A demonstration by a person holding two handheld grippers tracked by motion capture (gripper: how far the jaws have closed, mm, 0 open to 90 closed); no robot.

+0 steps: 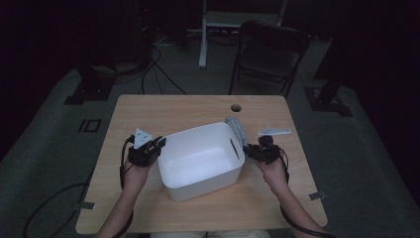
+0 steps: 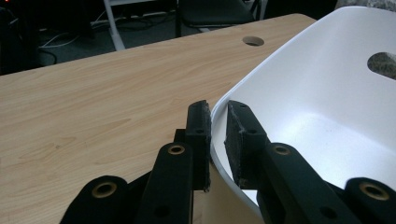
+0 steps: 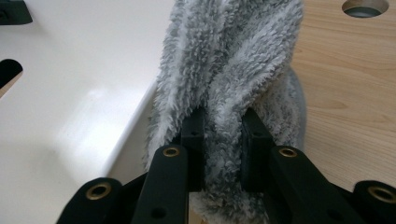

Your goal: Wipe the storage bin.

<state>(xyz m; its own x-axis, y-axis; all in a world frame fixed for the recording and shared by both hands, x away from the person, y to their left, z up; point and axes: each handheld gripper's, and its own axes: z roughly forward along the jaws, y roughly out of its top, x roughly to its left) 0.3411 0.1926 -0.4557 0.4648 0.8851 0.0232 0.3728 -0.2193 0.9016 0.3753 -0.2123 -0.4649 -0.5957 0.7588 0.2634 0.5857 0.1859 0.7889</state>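
- The left claw (image 2: pixel 217 135) was seen clamped on the near rim of the white tub (image 2: pixel 327 107), apparently to steady it on the counter (image 2: pixel 102 102).
- The right claw (image 3: pixel 223 140) was clamped on a grey fluffy cloth (image 3: pixel 233 60), held just outside the tub's far wall, probably for lifting in.
- A cable hole (image 1: pixel 236 107) and a grey plate (image 1: pixel 274 132) were left nearby; the tub wall stood between cloth and basin.

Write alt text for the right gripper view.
The right gripper pinches a fluffy grey cloth between its two black jaws. A white tub stands to the left of the cloth and a wooden table with a round hole lies to the right.
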